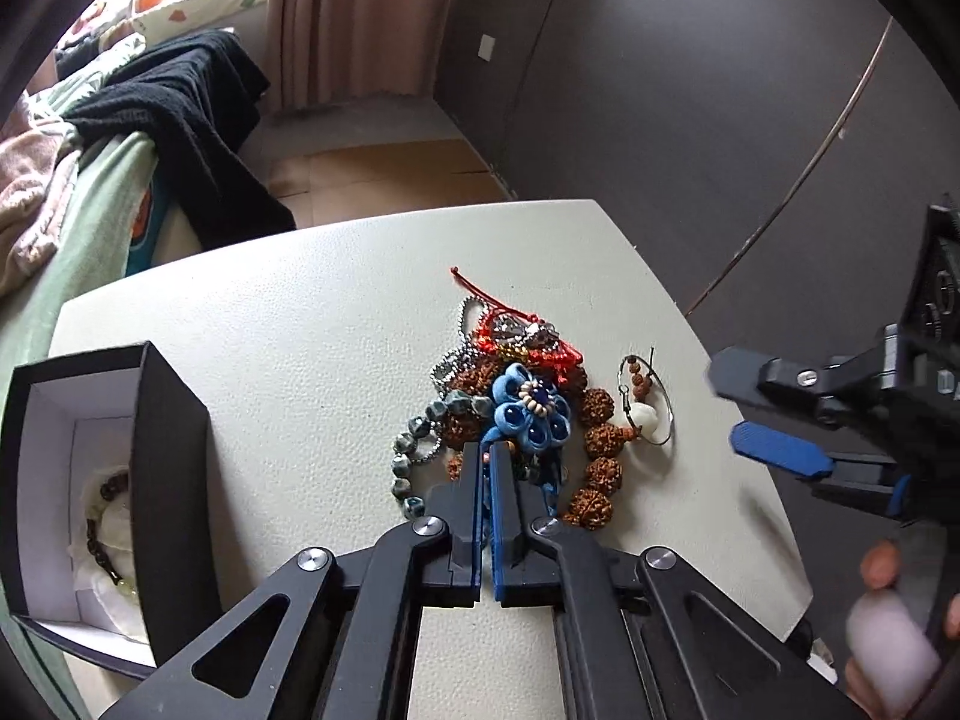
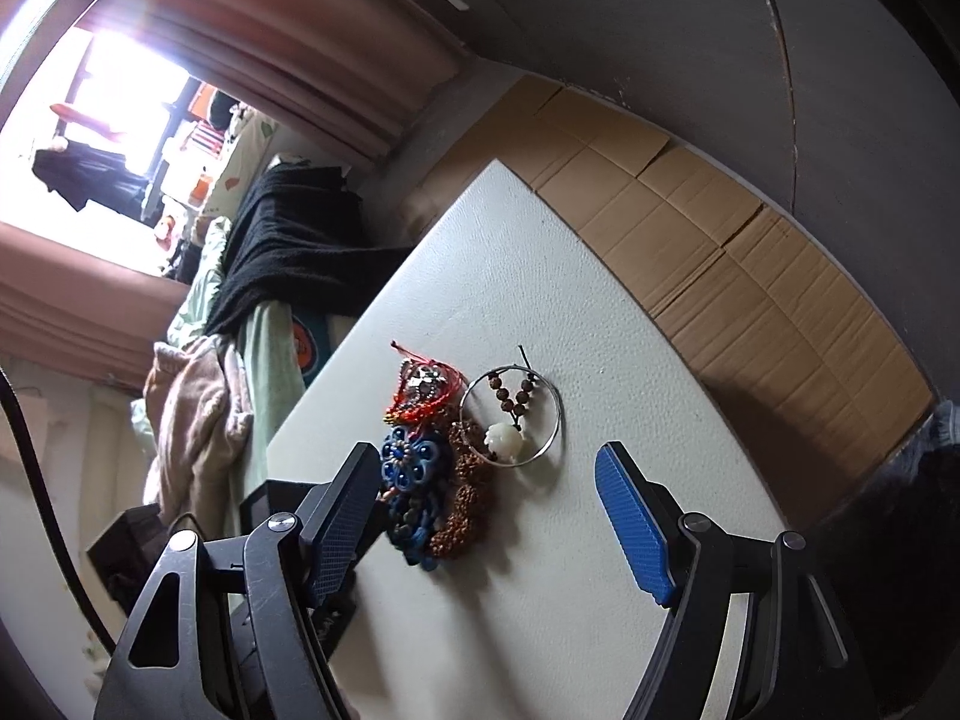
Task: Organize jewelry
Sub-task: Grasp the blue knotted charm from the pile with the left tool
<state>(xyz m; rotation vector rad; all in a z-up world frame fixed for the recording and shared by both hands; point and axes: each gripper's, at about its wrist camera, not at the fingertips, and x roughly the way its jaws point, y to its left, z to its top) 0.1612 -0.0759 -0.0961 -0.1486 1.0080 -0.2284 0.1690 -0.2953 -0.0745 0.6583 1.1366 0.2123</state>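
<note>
- Bedroom bkgd: bed w/ a black blanket (image 1: 180,114) lying beside the pale counter (image 1: 312,324).
- Jewelry pile (image 1: 510,408) is sitting mid-counter; open black box (image 1: 168,462) is standing at its left edge.
- Left hand-held gripper (image 1: 485,456) is sitting w/ jaws together at the pile's near edge; can't tell if a strand is pinched.
- Right hand-held gripper (image 2: 486,498) is hovering w/ jaws apart.
- Pile's looking light, floppy, tangle-prone; the wire hoop earring (image 1: 648,402) seems thin, bendable. Probably best gripping a cord or bead string, lifting slow.

No readable text, label, brand, number or sign appeared in either wrist view; any markings on surfaces were too small or blurred to make out.
</note>
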